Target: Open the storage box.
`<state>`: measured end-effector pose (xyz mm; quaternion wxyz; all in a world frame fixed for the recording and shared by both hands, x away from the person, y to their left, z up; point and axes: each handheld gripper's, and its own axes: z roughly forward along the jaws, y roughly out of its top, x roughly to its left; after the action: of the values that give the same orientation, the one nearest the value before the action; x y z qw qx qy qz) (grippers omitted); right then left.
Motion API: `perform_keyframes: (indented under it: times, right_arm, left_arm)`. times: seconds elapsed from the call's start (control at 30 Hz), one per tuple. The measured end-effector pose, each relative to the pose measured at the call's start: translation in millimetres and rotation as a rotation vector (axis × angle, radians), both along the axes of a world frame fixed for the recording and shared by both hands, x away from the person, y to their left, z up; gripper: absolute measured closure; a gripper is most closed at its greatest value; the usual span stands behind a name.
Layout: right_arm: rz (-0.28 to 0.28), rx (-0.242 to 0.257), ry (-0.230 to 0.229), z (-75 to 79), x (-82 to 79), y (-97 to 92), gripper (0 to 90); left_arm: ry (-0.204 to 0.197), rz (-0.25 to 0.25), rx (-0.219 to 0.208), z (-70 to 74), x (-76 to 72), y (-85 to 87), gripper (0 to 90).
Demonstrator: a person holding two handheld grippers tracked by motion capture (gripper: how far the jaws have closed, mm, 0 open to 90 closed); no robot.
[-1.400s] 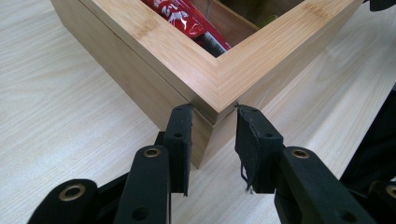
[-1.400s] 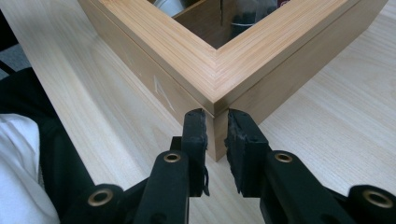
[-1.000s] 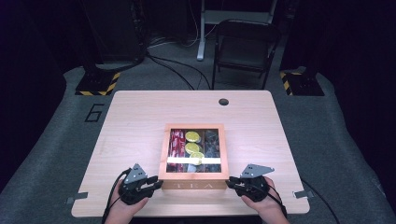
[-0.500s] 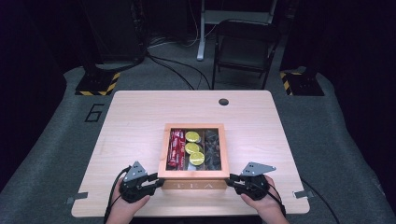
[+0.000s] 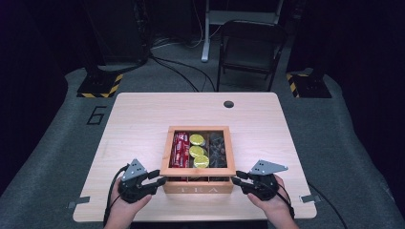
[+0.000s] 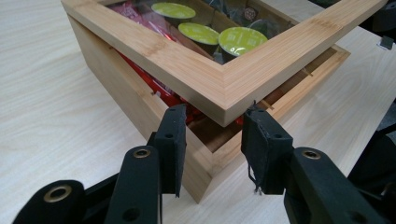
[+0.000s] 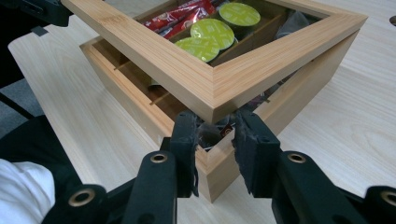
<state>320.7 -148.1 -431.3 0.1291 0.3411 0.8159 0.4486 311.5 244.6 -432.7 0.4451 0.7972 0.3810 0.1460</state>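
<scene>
Fingers [image 6: 173, 140] of both grippers parted, astride the tea box's [image 5: 198, 183] near corners, seemingly under its raised lid [image 6: 219, 79]

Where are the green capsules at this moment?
In the high view, the green capsules sit in the middle compartment of the wooden tea box, between the red packets and the dark items, under its raised windowed lid.

Box [image 6: 140, 100]: pale wood, fine straight grain, smooth satin finish. Lid [image 6: 224, 77]: same wood framing a clear, glossy pane. Surface [image 5: 143, 124]: light wood-grain, matt. Capsules [image 7: 212, 30]: yellow-green tops, slight sheen. Packets [image 5: 180, 149]: red, glossy. Jaws: matt black plastic, brass-coloured metal eyelets [image 6: 141, 152].
</scene>
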Motion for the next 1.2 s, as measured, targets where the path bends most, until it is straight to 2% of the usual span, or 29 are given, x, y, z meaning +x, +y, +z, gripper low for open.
perform_keyframes:
  times: [0.07, 0.17, 0.27, 0.3, 0.33, 0.4, 0.47, 0.57, 0.67, 0.7, 0.87, 0.97, 1.2]
  right_arm:
    - [0.0, 0.01, 0.015, 4.9, 2.9, -0.1, 69.1]
    - [-0.001, 0.01, 0.011, 8.6, 4.3, 0.2, 69.7]
    - [-0.006, 0.011, -0.004, 14.5, 6.1, 0.1, 69.4]
    - [-0.005, 0.011, -0.01, 16.8, 7.2, 0.0, 69.1]
    - [-0.005, 0.011, -0.01, 16.8, 7.2, 0.0, 69.1]
    - [-0.017, 0.011, -0.032, 25.3, 9.8, 0.7, 68.4]
    - [-0.018, 0.012, -0.045, 31.1, 11.8, 1.0, 68.2]
    - [-0.019, 0.01, -0.057, 36.7, 13.5, 1.6, 67.5]
    - [-0.02, -0.007, -0.062, 44.2, 15.5, 3.7, 65.2]
    - [-0.025, -0.014, -0.081, 47.9, 16.6, 4.8, 65.2]
    - [-0.035, 0.01, -0.095, 54.3, 21.6, 4.5, 65.7]
    - [-0.053, 0.017, -0.123, 60.7, 26.1, 5.7, 65.5]
    - [-0.058, 0.026, -0.142, 69.9, 34.2, 6.9, 62.1]
  left_arm:
    - [0.004, -0.004, 0.007, 3.5, 2.1, -1.1, 60.5]
    - [0.002, -0.001, 0.022, 10.2, 5.8, -2.7, 60.4]
    - [0.001, 0.007, 0.014, 14.5, 7.0, -2.8, 59.0]
    - [-0.014, 0.02, 0.016, 20.5, 7.9, -3.4, 57.9]
    - [-0.014, 0.02, 0.016, 20.5, 7.9, -3.4, 57.9]
    - [-0.046, 0.025, 0.037, 30.3, 9.3, -4.8, 57.9]
    - [-0.049, 0.028, 0.036, 33.1, 9.9, -5.3, 58.0]
    - [-0.06, 0.027, 0.029, 39.6, 13.3, -4.1, 58.0]
    - [-0.055, 0.025, 0.005, 43.5, 16.4, -2.5, 58.0]
    - [-0.055, 0.028, -0.011, 46.8, 18.9, -1.7, 58.2]
    - [-0.067, 0.035, -0.024, 54.0, 24.0, -0.9, 59.6]
    - [-0.089, 0.038, -0.003, 63.5, 29.3, -2.0, 60.0]
    - [-0.121, 0.028, 0.032, 75.6, 36.6, -3.6, 60.0]
